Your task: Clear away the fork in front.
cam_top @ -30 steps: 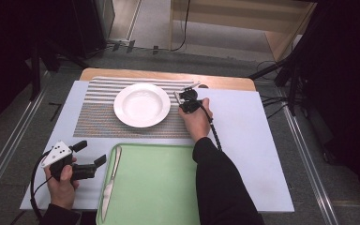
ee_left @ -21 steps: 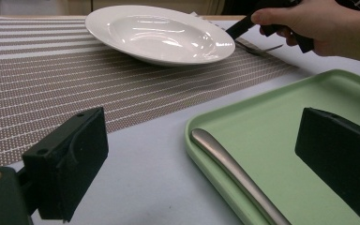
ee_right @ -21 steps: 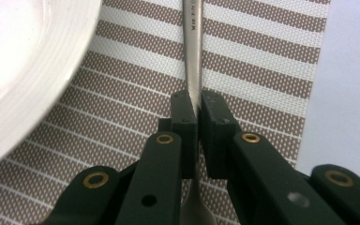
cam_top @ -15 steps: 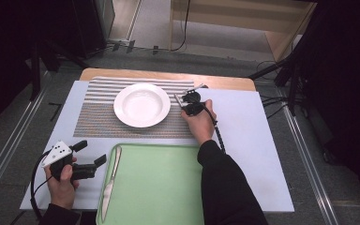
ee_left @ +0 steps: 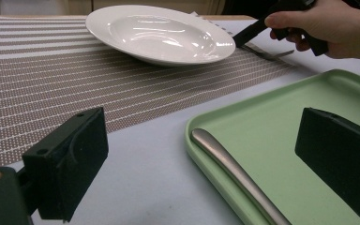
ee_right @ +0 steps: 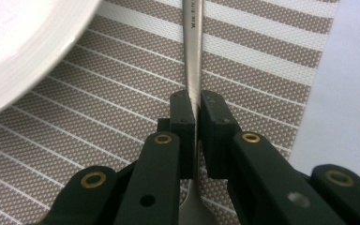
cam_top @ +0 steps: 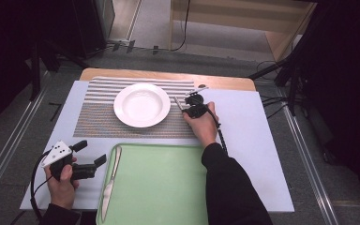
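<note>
Beside the plate [ee_right: 23, 51], the right tool [ee_right: 196, 110] pinches lettered cutlery [ee_right: 193, 42].

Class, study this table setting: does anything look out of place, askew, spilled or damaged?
Nothing is spilled or broken. The knife lies on the green tray, not yet beside the plate. The right gripper pinches a utensil on the placemat.

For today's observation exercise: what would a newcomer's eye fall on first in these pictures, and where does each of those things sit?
The white plate stands out first, resting on the striped placemat at the far middle of the table. Just right of it, the right gripper is shut on a slim metal utensil above the mat. Nearer the person, a green tray holds a knife along its left edge, with the left gripper open beside it.
</note>
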Demonstrator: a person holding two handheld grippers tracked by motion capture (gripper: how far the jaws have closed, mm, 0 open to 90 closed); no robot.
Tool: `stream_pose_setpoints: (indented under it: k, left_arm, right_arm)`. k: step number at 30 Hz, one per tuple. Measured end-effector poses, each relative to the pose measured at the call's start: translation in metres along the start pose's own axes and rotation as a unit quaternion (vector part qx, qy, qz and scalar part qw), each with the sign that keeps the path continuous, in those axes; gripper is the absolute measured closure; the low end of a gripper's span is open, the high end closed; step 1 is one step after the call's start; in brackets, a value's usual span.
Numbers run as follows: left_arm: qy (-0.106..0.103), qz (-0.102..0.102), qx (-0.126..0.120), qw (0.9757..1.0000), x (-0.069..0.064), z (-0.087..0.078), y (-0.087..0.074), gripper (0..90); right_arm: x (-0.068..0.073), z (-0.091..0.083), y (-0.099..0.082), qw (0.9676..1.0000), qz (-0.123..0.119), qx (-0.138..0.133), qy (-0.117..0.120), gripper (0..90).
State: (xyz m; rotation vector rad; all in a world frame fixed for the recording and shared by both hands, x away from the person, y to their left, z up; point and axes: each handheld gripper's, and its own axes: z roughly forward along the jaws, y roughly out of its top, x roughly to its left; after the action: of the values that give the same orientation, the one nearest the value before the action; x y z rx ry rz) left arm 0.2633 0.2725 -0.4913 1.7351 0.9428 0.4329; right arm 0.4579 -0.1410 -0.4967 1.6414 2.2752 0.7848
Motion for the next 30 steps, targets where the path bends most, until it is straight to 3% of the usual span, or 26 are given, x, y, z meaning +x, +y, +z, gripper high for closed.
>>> stream_pose_setpoints:
  k: [2,4,7,13,19,25,28,30]
  left_arm:
    - [0.0,0.001,0.001,1.0,0.0,0.0,0.0,2.2]
    - [0.0,0.001,0.001,1.0,0.0,0.0,0.0,2.2]
    - [0.0,0.001,0.001,1.0,0.0,0.0,0.0,2.2]
    - [0.0,0.001,0.001,1.0,0.0,0.0,0.0,2.2]
    - [-0.001,0.001,0.003,1.0,0.0,0.001,0.0,2.2]
    - [0.001,0.003,0.004,1.0,-0.001,0.0,0.0,2.3]
    - [0.0,0.002,0.003,1.0,0.0,0.0,0.0,2.3]
    - [-0.001,0.001,0.002,1.0,0.0,0.001,0.0,2.2]
  right_arm:
    - [-0.001,-0.001,0.002,1.0,0.006,0.001,0.007,76.9]
    - [-0.003,-0.003,0.003,0.9999,-0.001,-0.017,-0.004,75.1]
    - [-0.002,-0.002,0.007,0.9996,-0.009,-0.021,-0.015,73.2]
    - [0.006,0.008,0.011,0.9987,-0.039,-0.006,-0.031,73.6]
    - [0.006,0.01,0.012,0.9984,-0.052,-0.008,-0.021,80.6]
    - [0.004,0.01,0.014,0.9994,-0.032,-0.002,-0.012,81.5]
    - [0.001,0.009,0.012,0.9999,-0.01,-0.006,-0.002,81.7]
    - [0.002,0.008,0.011,0.9999,-0.012,-0.008,-0.003,81.8]
